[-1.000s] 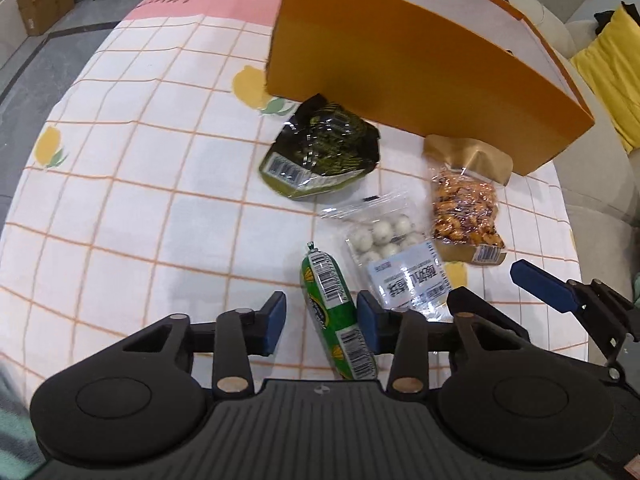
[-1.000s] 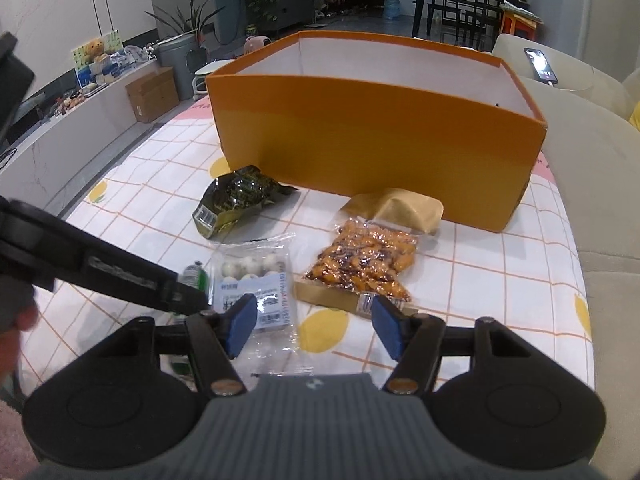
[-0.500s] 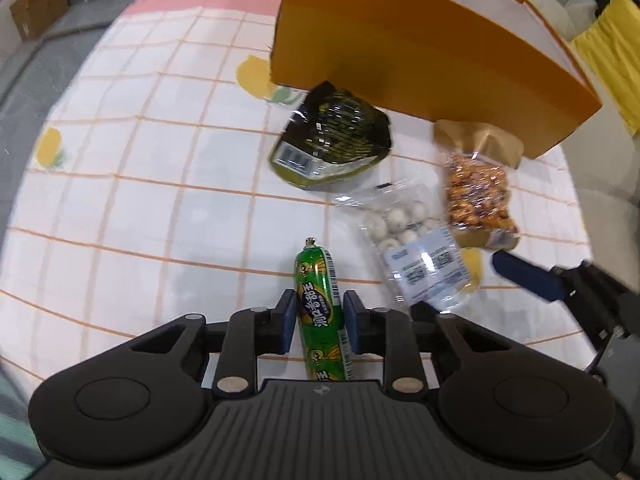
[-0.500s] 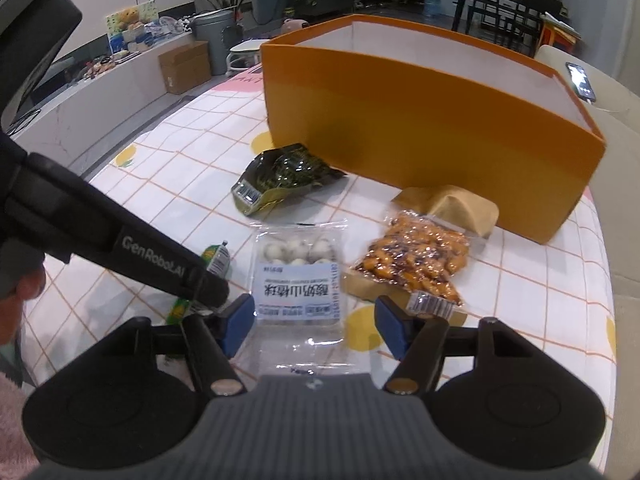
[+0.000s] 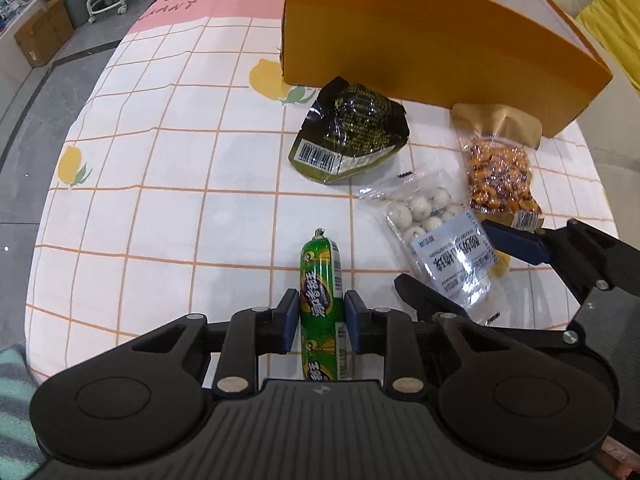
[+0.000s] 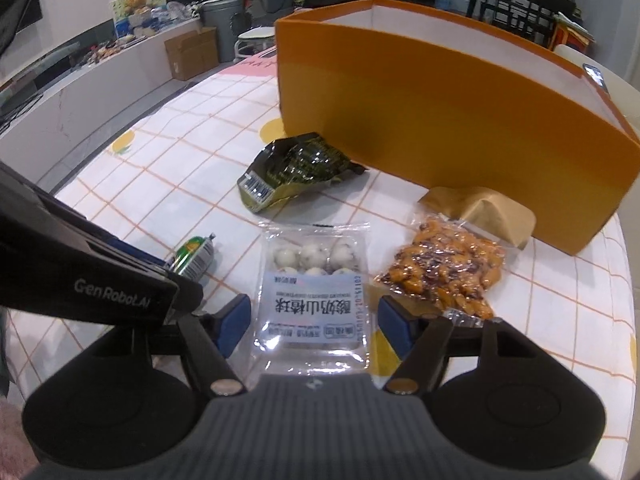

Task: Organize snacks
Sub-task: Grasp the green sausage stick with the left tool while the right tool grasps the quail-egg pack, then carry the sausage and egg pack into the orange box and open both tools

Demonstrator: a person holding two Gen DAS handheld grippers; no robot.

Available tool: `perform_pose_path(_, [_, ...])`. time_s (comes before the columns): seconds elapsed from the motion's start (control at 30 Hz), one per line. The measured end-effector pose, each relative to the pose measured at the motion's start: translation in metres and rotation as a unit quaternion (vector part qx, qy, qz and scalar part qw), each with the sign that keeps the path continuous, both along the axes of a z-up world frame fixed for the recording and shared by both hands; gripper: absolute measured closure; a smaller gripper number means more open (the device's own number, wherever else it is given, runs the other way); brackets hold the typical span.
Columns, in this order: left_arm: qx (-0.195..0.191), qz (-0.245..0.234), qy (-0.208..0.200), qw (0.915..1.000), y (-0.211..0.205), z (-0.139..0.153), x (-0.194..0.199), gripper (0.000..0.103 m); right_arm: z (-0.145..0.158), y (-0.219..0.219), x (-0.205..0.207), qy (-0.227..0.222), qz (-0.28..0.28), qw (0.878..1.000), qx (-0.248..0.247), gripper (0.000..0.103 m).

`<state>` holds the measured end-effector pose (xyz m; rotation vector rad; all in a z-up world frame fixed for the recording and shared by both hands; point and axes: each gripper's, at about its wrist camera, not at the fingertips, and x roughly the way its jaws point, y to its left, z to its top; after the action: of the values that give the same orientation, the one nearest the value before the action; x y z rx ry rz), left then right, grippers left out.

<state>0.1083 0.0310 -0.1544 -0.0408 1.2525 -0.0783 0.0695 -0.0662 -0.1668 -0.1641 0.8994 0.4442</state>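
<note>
1. The step in hand looks like the pick-up stage of tidying the snacks: all four packets lie on the counter, covered with a checked cloth, in front of the orange box, and none can be seen inside it.
2. The left hand-held gripper points steeply down with its blue pads on both sides of the green sausage, which lies flat on the cloth, pointing away from the camera. The pads touch its wrapper, yet the jaws are easing open slightly, so the grip looks light, not firm.
3. The right hand-held gripper is open, its fingers standing either side of the clear pack of white balls without pressing it. The pack lies flat, just beside the bag of nuts and near the dark green packet, which sits close to the box wall.
4. Next, I judge, the left jaws need to squeeze the sausage properly before any lift, then carry it up over the near wall of the box.
5. The right jaws need to sink lower and close on the pack's edges; the film is thin and slippery, so a shallow pinch may slide off.
6. The two tools sit close together, so lifting them one after the other would avoid a bump.
</note>
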Motion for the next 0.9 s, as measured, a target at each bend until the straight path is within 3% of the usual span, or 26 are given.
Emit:
perform_pose_path(0.13, [-0.003,0.001,0.002,1.0000,0.001,0.000,-0.001,0.078,-0.001,0.003,-0.001,-0.006,0.010,1.000,-0.005,0.044])
perform_pose_path(0.5, [-0.014,0.008,-0.016,0.9998,0.002,0.006,-0.002,0.079,0.006,-0.003,-0.007,0.001,0.001,1.000,-0.014,0.045])
perform_pose_path(0.77, [-0.025,0.003,-0.045,0.9987,-0.004,0.029,-0.006,0.079,0.032,-0.021,-0.021,0.005,-0.019,1.000,0.002,0.045])
perform_pose_path(0.9, [-0.050,-0.003,-0.059,0.9970,-0.008,0.046,-0.007,0.079,0.051,-0.033,-0.028,-0.004,-0.034,0.999,0.015,0.045])
